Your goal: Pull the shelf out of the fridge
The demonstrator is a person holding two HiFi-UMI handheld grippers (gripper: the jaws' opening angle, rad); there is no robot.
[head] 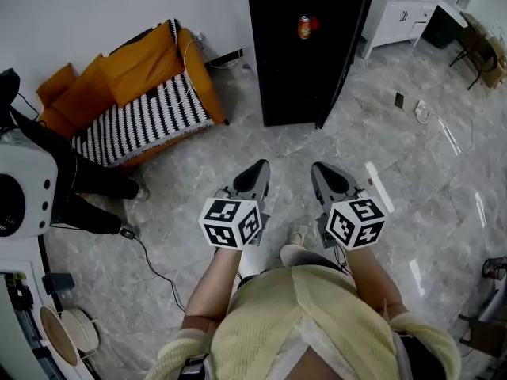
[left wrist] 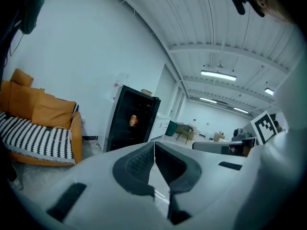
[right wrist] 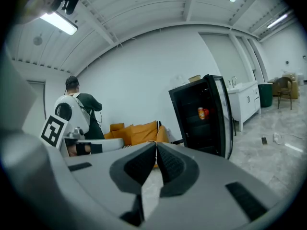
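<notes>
At twelve o'clock, well ahead, stands the open fridge (head: 305,70), its shelf (head: 295,40) bearing a can (head: 304,27). Left gripper (head: 257,169) and right gripper (head: 323,172) are clenched on nothing; they should part before meeting the shelf's front edge.

The person is wearing a pale yellow top (head: 301,323) with short sleeves (head: 176,353). The left gripper (head: 256,169) and right gripper (head: 321,169) are showing smooth grey shells with dark ribbed pads (left wrist: 136,166), each one carrying a white cube (head: 231,222) printed with black square markers.
</notes>
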